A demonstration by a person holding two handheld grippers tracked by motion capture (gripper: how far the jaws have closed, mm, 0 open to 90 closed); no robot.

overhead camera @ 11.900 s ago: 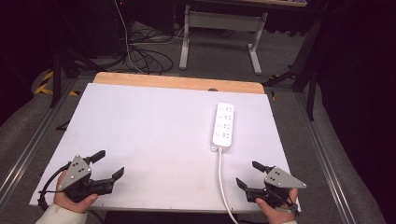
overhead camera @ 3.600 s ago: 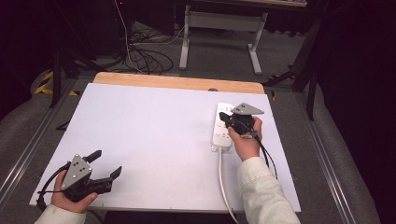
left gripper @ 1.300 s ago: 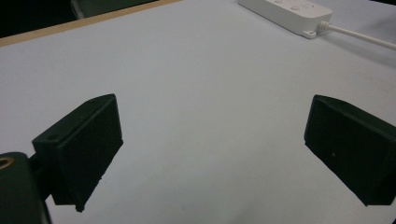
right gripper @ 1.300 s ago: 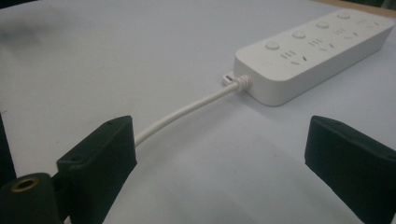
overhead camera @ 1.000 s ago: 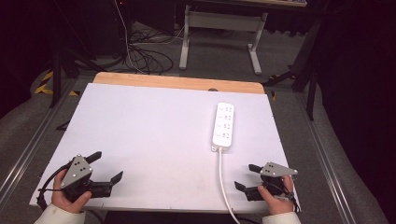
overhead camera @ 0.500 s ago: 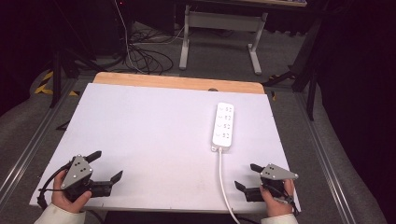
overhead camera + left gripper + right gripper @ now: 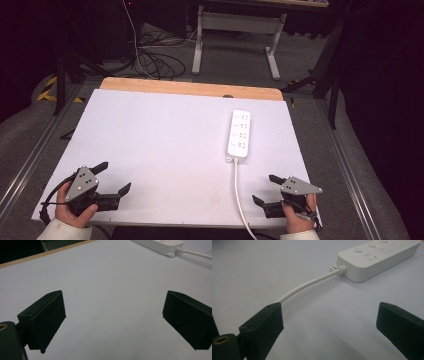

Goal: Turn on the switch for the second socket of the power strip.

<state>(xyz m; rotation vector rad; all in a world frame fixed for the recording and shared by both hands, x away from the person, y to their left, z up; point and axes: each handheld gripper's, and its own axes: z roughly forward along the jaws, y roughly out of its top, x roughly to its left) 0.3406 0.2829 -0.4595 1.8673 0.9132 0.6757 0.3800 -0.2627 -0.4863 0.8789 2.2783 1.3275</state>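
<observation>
At the desk's (image 7: pixel 165 135) near edge, both grippers are sitting with jaws wide, barely changed from a moment earlier; the power strip (image 7: pixel 239 133) is lying well beyond the right gripper (image 7: pixel 265 189), far from the left gripper (image 7: pixel 114 177).

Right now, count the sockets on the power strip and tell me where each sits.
4, in a single row along the white power strip on the table's right side, running from its far end to the end where the cable comes out.
</observation>
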